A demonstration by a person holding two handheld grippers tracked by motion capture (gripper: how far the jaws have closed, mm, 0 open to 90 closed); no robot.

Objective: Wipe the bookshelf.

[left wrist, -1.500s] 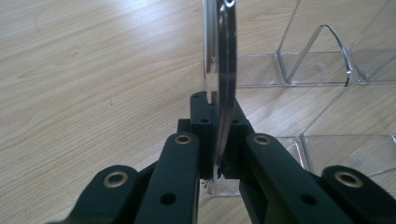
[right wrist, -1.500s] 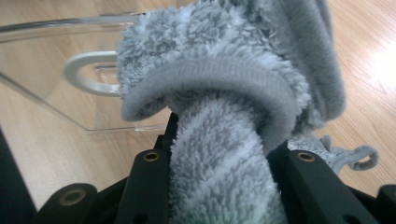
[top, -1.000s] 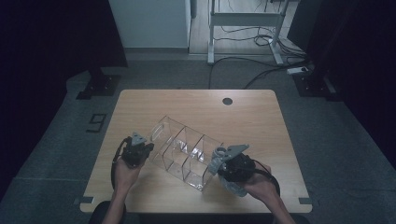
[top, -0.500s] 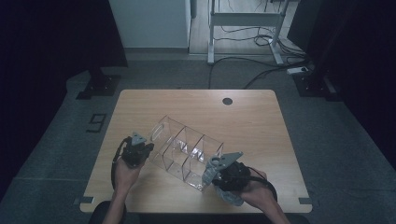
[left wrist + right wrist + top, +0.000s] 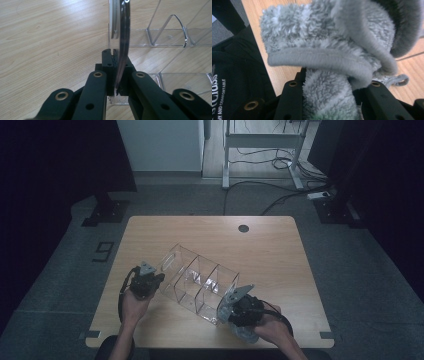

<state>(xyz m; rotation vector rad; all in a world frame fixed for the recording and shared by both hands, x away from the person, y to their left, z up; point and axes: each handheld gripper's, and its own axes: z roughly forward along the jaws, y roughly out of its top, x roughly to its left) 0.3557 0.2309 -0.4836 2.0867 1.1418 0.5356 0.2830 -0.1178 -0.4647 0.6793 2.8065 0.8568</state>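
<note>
Since the earlier frames the right gripper [image 5: 239, 316] had sunk toward the near table edge with its grey cloth [image 5: 329, 50], while the left gripper [image 5: 146, 282] kept its place. Left jaws were clamped thin on the end wall of the clear acrylic organizer [image 5: 200, 282], which lay tilted mid-table [image 5: 280, 250]; right jaws were closed on the bunched cloth. Organizer judged light, rigid, slick and scratch-prone — best held by a wall edge; the cloth soft and compressible — grab a thick fold.
</note>
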